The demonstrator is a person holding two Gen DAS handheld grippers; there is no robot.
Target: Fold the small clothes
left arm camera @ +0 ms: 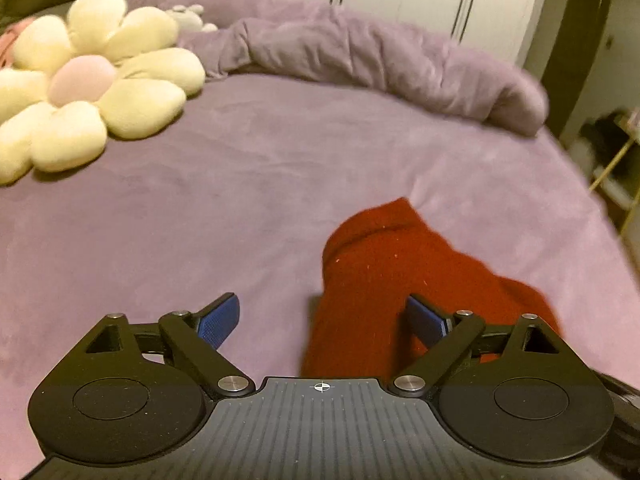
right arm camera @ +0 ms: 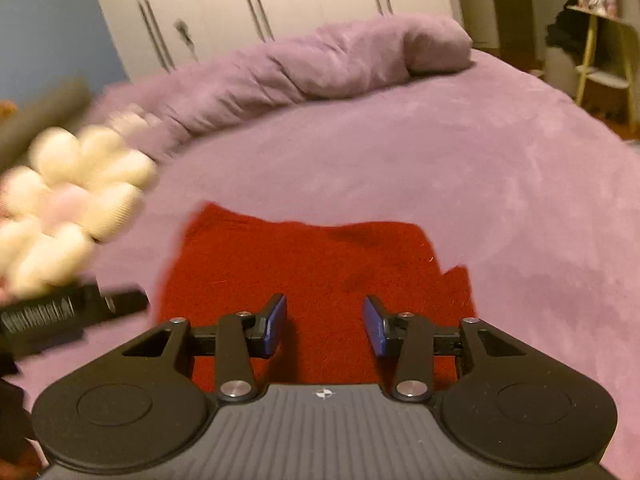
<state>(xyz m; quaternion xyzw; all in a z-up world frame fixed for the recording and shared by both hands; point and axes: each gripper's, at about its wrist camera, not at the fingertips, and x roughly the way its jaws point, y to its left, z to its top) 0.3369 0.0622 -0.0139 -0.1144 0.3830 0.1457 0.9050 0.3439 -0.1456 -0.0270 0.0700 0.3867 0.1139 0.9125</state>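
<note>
Red cloth (right arm camera: 316,272) lies flat on the purple bed (right arm camera: 440,168), just beneath the right gripper (right arm camera: 325,320), whose jaws stand apart, holding nothing. Left gripper (left arm camera: 322,320) hangs over its edge, spread wide and empty.

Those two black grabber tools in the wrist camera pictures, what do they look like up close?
The two look alike. The left gripper and the right gripper each have a ribbed dark grey body marked with a small white crosshair, two round black discs at the sides, black link arms on silver pivot pins, and two fingers faced with textured blue pads. No hand or sleeve shows.
</note>
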